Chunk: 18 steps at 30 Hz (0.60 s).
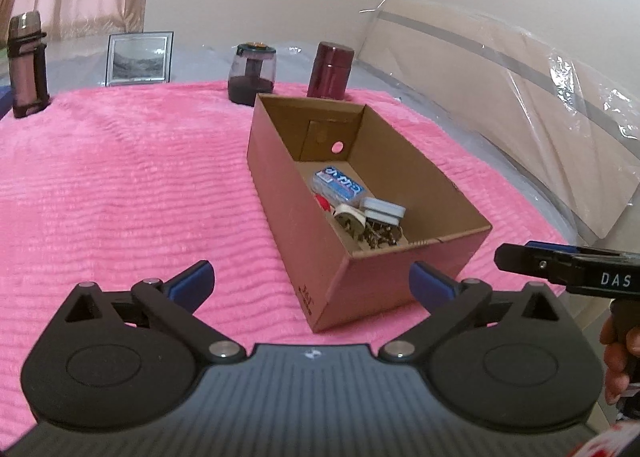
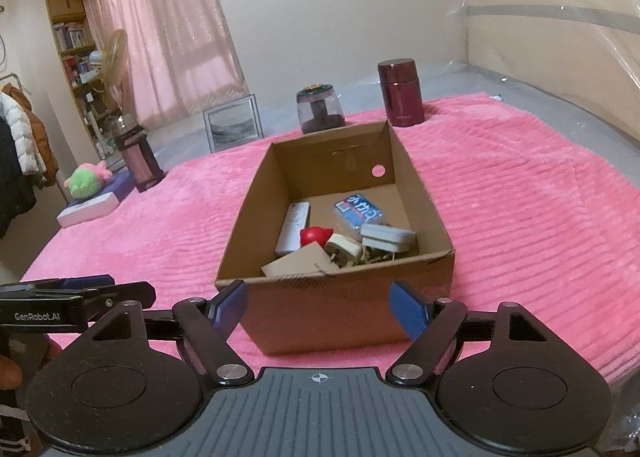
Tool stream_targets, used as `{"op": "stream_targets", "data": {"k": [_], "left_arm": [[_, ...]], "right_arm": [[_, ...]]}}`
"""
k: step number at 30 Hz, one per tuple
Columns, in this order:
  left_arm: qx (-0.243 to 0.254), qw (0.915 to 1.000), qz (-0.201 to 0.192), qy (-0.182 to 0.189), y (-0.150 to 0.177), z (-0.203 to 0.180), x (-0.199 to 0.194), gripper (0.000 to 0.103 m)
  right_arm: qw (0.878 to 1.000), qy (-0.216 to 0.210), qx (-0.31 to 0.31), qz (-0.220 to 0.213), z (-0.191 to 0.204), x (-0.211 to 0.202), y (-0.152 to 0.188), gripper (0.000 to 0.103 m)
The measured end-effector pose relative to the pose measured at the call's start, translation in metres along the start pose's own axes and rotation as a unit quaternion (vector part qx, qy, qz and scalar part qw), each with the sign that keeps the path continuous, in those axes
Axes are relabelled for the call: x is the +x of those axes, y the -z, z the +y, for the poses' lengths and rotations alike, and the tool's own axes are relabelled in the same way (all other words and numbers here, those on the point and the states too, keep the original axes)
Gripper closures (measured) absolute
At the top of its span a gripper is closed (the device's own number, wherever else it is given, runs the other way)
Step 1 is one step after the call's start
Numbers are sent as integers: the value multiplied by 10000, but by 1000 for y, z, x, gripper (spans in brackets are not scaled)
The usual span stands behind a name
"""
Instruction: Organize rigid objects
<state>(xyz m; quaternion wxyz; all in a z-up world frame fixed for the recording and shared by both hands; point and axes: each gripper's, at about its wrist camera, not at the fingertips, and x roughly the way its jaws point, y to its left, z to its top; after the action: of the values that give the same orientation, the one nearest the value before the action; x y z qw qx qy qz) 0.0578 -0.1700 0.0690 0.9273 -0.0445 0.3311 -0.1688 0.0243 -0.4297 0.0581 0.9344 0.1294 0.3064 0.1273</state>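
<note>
Cardboard box (image 2: 336,309), open-topped, on pink blanket (image 2: 520,197); contents: white remote (image 2: 294,226) at left, red toy (image 2: 314,235), blue-labelled pack (image 2: 358,212), white plug adapter (image 2: 342,249), grey-white charger (image 2: 386,237), tan card (image 2: 298,263) against the near wall. Left gripper (image 1: 311,284) and right gripper (image 2: 318,309), both with jaws spread and holding nothing, sit near the box's near end. Far edge of blanket: maroon flask (image 2: 400,93) at right, dark jar (image 2: 320,109), picture frame (image 2: 233,127), brown bottle (image 2: 138,157) at left.
</note>
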Motion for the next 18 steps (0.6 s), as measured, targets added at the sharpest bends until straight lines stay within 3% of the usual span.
{"op": "stream_targets", "data": {"k": [18], "left_arm": [[43,9989,283,-376,32,-2,-13,1]], "right_arm": [[9994,213,-117,247,13,-8,25,27]]}}
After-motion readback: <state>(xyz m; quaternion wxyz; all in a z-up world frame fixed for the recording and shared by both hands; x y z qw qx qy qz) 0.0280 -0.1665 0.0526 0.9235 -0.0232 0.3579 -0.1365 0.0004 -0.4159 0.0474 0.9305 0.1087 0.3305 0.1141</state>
